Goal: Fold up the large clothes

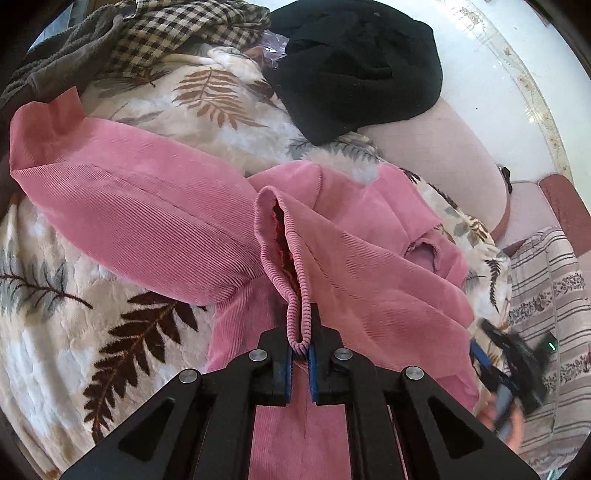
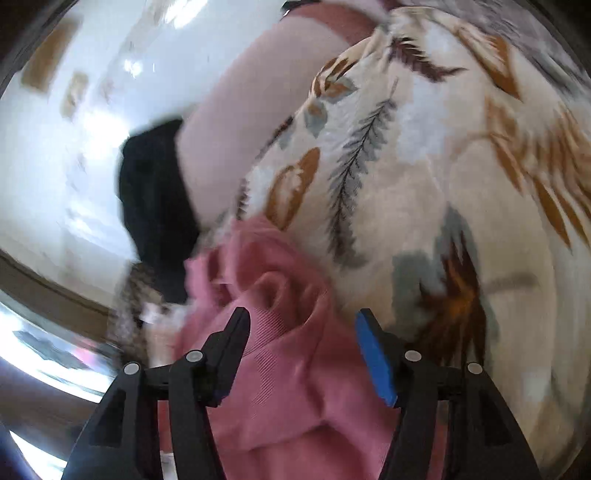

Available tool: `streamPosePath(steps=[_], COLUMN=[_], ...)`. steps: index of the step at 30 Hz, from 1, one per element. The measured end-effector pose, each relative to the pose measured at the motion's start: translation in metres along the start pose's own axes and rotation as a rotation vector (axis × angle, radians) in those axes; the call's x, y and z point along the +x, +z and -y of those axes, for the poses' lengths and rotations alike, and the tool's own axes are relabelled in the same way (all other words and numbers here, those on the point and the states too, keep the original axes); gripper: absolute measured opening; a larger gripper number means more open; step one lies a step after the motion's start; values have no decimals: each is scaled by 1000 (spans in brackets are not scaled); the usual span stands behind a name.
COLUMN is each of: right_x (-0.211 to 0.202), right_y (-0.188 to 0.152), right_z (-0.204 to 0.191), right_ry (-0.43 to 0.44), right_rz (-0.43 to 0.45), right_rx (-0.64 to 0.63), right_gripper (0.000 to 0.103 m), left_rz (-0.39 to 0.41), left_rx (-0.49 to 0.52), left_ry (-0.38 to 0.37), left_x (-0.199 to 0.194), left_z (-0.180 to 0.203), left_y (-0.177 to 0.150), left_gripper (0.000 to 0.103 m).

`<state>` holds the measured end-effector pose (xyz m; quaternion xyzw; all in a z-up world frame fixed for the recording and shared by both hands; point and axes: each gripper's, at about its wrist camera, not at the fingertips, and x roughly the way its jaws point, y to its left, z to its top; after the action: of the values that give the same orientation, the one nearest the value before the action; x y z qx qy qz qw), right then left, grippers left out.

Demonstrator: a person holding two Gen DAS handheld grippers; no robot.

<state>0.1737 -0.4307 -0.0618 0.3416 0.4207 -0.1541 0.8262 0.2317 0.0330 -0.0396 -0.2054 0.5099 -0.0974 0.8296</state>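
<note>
The left hand-held gripper (image 1: 300, 341) pinches a hem of the pink garment (image 1: 147, 206) on the blanket (image 1: 74, 332). The right hand-held gripper (image 2: 301, 332) gapes wide over it.

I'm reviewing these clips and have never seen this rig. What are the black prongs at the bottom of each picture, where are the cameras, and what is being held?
There is no robot here: a person holds a two-finger tool in each hand, and each tool carries a wide-angle camera looking along its fingers. The prongs are those fingers. In the left tool's picture, the left gripper is pinched shut on a ribbed edge of the pink corduroy garment, which lies on a leaf-print blanket. A black garment and a checked cloth lie further back. The right tool's picture is blurred; the right gripper is open above the same pink cloth and holds nothing.
</note>
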Motion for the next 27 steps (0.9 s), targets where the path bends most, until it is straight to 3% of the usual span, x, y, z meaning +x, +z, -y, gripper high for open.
streamPosePath(steps=[2,4,5,6,7,10,12,14,17,20,22,24,26,27], right_x=[26,35,30,23,14,-14,1,27,14,-6,-11,-13,-14,-13], right_y=[-2,-6,-7,-6,-4,14,20,18,13,14,16,17,15,14], right_z=[-1,-5,-12,-17,-20,-4,9,20,27,29,28,26,27,26], right_ry=[-30,9,-9,-21,-25,-16,-86,-153,-67,23,38,45,51,56], right_rz=[-90,-136,-106,-69,-26,112,62,-51,-11,37,56,52,51,48], right_rx=[-41,-64,-126,-179,-210,-144,-129,-146,-114,-80,-77,-81,-72,-67], right_gripper=[61,39,19,9,6,5,5,5,13,18,22,22,22,22], left_rz=[-3,-5,-4,-4,-6,-37,-87,-157,-183,-126,-62,-15,-20,-53], left_rx=[6,11,12,13,17,43,69,89,73,50,72,107,129,148], left_ry=[-13,-28,-36,-42,-50,-44,-8,18,-37,-111,-77,-21,13,30], left_x=[-4,-6,-8,-8,-7,7,22,37,28,-3,-15,-14,-1,12], left_z=[-2,-1,1,2,4,11,14,9,-8,-22,-19,-12,-2,4], left_y=[-3,-3,-4,-4,-3,-6,-14,-23,-30,-19,-2,14,26,32], left_gripper=[5,5,5,5,5,5,5,5,5,7,19,49,61,61])
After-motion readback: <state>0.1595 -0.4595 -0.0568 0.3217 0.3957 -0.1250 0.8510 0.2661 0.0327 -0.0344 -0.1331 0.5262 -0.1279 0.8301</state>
